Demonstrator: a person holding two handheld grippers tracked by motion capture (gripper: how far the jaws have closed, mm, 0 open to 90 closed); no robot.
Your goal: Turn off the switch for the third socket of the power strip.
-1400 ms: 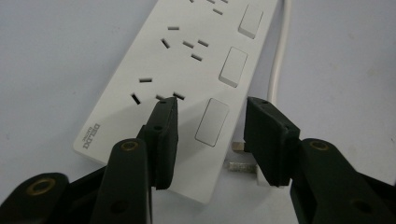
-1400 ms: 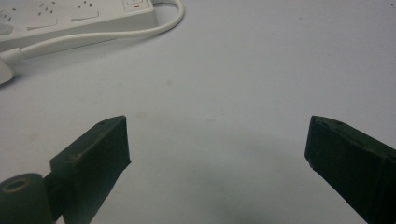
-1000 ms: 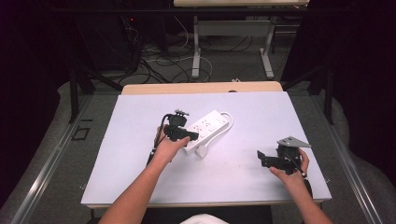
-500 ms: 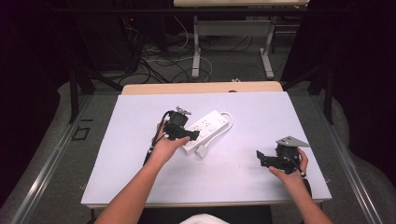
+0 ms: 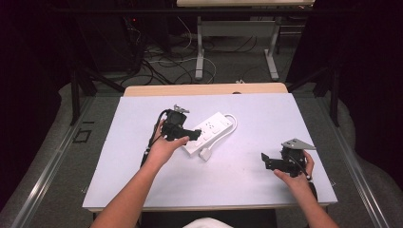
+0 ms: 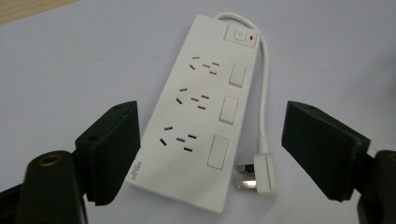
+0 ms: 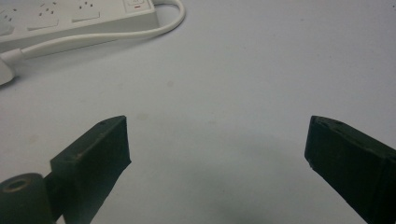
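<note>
The white power strip (image 6: 198, 112) lies flat on the table (image 5: 247, 183), at centre frame in the high view, with its cable looped along one side and the plug (image 6: 259, 175) resting just beside its near end. The left gripper (image 5: 183, 132) hovers over the strip, jaws wide apart and straddling the near end. Judged step: grasping the strip. Centre the body between both jaws before closing, keep the plug and cable outside the pinch, and close across the narrow width. The right gripper (image 5: 275, 161), lower right of the high view, stands well apart from the strip with jaws apart and nothing between them.
</note>
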